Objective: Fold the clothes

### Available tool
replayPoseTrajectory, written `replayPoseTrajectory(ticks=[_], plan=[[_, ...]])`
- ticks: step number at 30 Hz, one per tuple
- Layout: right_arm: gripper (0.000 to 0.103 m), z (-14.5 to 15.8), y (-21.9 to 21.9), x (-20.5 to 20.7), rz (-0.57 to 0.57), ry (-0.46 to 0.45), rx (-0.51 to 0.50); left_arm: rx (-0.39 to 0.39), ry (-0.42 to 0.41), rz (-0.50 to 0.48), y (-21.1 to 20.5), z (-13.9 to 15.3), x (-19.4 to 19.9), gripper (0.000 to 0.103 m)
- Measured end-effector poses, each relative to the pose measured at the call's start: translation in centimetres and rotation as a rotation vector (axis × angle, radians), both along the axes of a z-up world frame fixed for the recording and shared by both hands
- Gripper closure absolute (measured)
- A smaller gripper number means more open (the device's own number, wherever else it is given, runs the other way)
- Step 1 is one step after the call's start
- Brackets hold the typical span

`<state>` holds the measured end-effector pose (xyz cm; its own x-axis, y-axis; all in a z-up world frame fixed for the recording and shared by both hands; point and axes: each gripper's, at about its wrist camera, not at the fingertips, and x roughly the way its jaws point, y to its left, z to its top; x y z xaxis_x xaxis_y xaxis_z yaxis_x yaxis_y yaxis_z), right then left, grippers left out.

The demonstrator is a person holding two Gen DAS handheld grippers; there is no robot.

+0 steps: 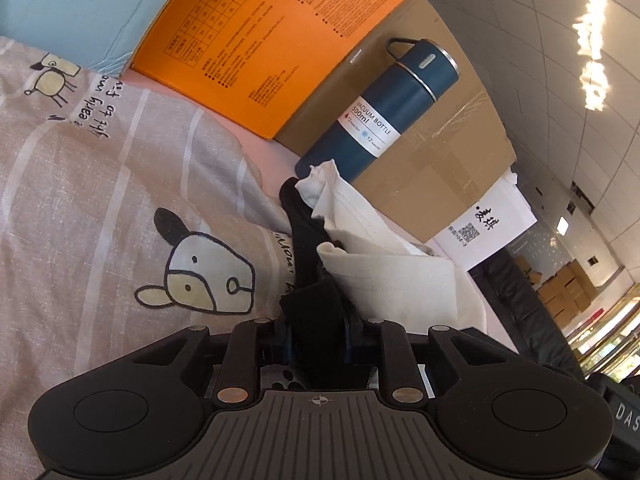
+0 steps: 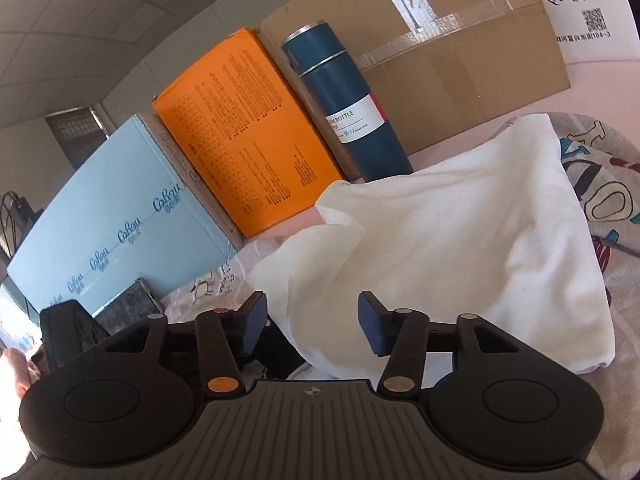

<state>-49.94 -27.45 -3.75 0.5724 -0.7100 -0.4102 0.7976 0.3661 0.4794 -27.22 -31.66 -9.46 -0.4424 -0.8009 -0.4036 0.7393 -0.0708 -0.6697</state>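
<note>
A: Where is the white garment lying?

B: It is lying crumpled on the printed sheet, in front of the bottle and the brown box. In the right wrist view it is spreading wide, with one edge reaching in between the right tongs.

A: Are those tongs gripping it?

B: No. The right tongs are standing released, the two blue pads set well apart, with the cloth passing between them but not pinched.

A: And the left tongs?

B: They are clenched on a black cloth. That dark fabric is running up from between the pads and lying beside the white garment, touching it. Whether it is part of the same garment I cannot tell.

A: What is sitting around the clothes?

B: The sheet is showing cartoon dogs and handwriting-style lettering. Behind it a pink surface is showing. The blue bottle, labelled as a vacuum bottle, is standing against the brown box, just beside the garment's far edge. An orange box is leaning next to the bottle, and a pale blue box is leaning beyond that. A white carton with a printed code is sitting at the other end of the brown box.
</note>
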Motion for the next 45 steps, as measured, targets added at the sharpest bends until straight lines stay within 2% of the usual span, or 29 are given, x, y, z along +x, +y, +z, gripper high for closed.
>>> replayPoseTrajectory(ticks=[1, 3, 4, 6, 9, 11, 13, 16, 18, 21, 24, 27, 28, 31, 33, 38, 42, 45], plan=[[0.046, 0.1, 0.4, 0.4, 0.015, 0.048, -0.02, 0.0, 0.005, -0.001, 0.0, 0.0, 0.1, 0.082], [0.035, 0.0, 1.0, 1.0, 0.044, 0.106, -0.049, 0.001, 0.016, -0.004, -0.1, -0.1, 0.2, 0.081], [0.033, -0.1, 1.3, 1.3, 0.059, 0.134, -0.062, 0.002, 0.026, -0.006, -0.2, -0.2, 0.3, 0.081], [0.025, -0.4, 1.3, 1.7, 0.071, 0.154, -0.057, 0.002, 0.047, -0.011, -0.2, -0.3, 0.5, 0.08], [0.024, -1.0, 0.9, 2.2, 0.067, 0.178, -0.037, -0.009, 0.068, -0.018, -0.1, -0.3, 0.7, 0.074], [0.024, -1.2, 0.6, 2.4, 0.053, 0.186, -0.034, -0.022, 0.079, -0.024, 0.0, -0.2, 0.6, 0.066], [0.024, -1.3, 0.4, 2.4, 0.027, 0.185, -0.039, -0.025, 0.085, -0.025, 0.0, -0.2, 0.7, 0.064], [0.031, -1.5, 0.0, 2.5, -0.011, 0.184, -0.047, -0.022, 0.105, -0.023, 0.0, -0.3, 0.9, 0.064], [0.061, -1.6, -0.8, 2.3, -0.038, 0.164, -0.03, -0.023, 0.111, -0.023, 0.0, -0.4, 1.1, 0.064], [0.082, -2.0, -2.3, 2.4, -0.06, 0.121, 0.021, -0.029, 0.086, -0.026, 0.1, -0.3, 0.9, 0.064], [0.093, -1.2, -2.2, 1.4, -0.084, 0.027, 0.009, -0.035, 0.025, -0.032, 0.3, -0.1, 0.2, 0.064], [0.095, 0.1, -1.3, 0.0, -0.109, -0.089, -0.031, -0.039, -0.021, -0.027, 0.5, 0.1, -0.2, 0.069], [0.095, 0.5, -1.0, -0.5, -0.117, -0.128, -0.045, -0.042, -0.027, -0.027, 0.6, 0.1, -0.3, 0.082], [0.096, 1.9, -0.1, -2.0, -0.142, -0.245, -0.085, -0.068, -0.037, -0.034, 1.1, 0.3, -0.3, 0.087], [0.096, 2.8, 0.4, -2.9, -0.158, -0.323, -0.113, -0.13, -0.047, -0.048, 2.1, 1.1, -0.5, 0.087], [0.096, 8.3, 4.1, -4.6, -0.149, -0.516, -0.228, -0.264, -0.023, -0.067, 5.8, 4.0, -0.4, 0.089], [0.096, 13.0, 8.3, -4.8, -0.122, -0.576, -0.341, -0.38, 0.035, -0.043, 10.1, 7.5, 2.0, 0.092], [0.096, 15.1, 10.6, -4.1, -0.095, -0.607, -0.38, -0.471, 0.066, 0.011, 14.6, 10.3, 5.4, 0.093]])
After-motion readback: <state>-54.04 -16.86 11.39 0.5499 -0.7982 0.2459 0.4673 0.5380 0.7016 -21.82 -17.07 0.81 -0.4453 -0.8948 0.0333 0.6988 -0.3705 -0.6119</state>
